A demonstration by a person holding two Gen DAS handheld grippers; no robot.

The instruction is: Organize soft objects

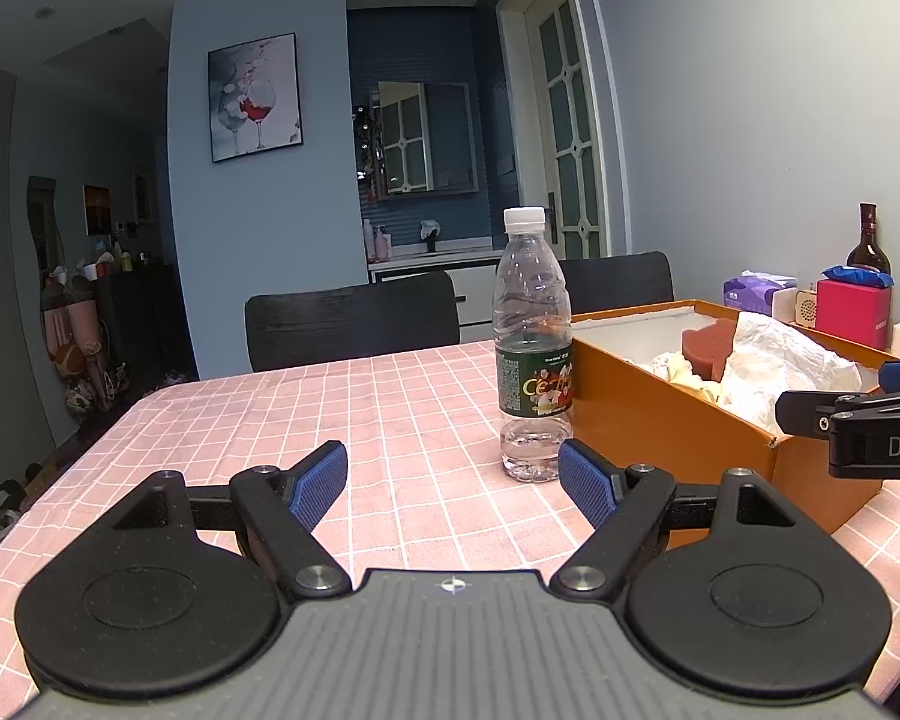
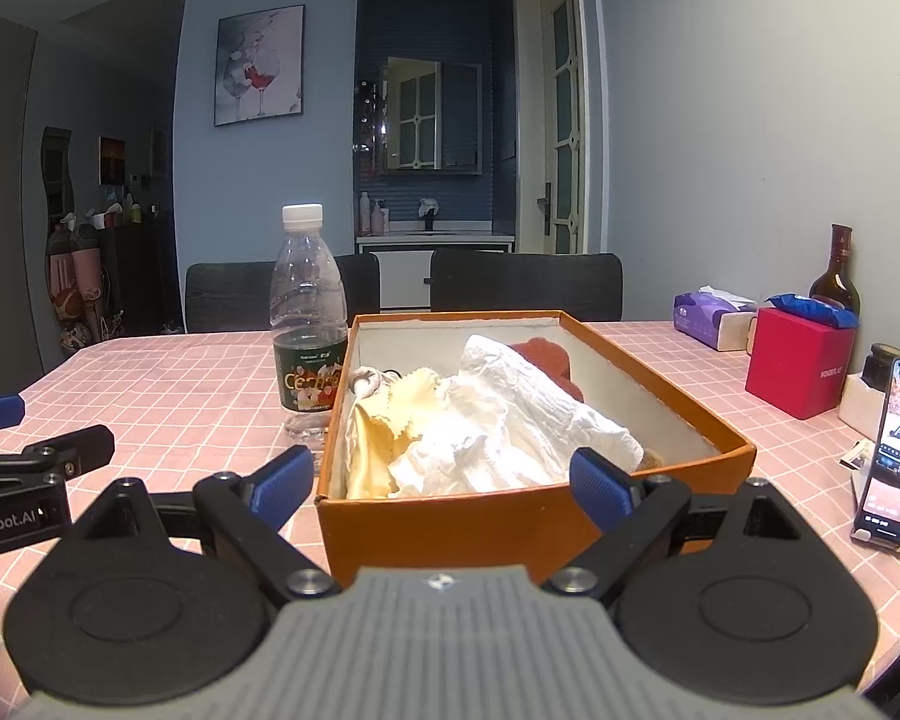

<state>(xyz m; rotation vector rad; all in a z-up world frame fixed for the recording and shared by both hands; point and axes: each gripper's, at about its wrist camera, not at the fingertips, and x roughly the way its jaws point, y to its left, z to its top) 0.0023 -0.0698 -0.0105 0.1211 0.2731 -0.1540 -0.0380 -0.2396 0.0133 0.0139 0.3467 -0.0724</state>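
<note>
Left wrist view: left gripper [image 1: 453,480] hovered over the pink checked tablecloth [image 1: 222,420], jaws spread wide, nothing between them. A water bottle [image 1: 533,348] stood upright just ahead, beside the left wall of the orange box [image 1: 660,414]. Two dark chairs [image 1: 354,324] stood behind the table. Part of the right gripper [image 1: 852,405] came in at the right edge.

Right wrist view: right gripper [image 2: 441,483] open and empty, just before the box's near wall. Inside lay a crumpled white cloth [image 2: 510,420], a yellow cloth [image 2: 384,420] at its left, and a reddish soft item [image 2: 546,354] half hidden behind. A phone [image 2: 894,456], red box [image 2: 798,360], tissue pack [image 2: 708,306] and dark bottle [image 2: 837,276] stood to the right.
</note>
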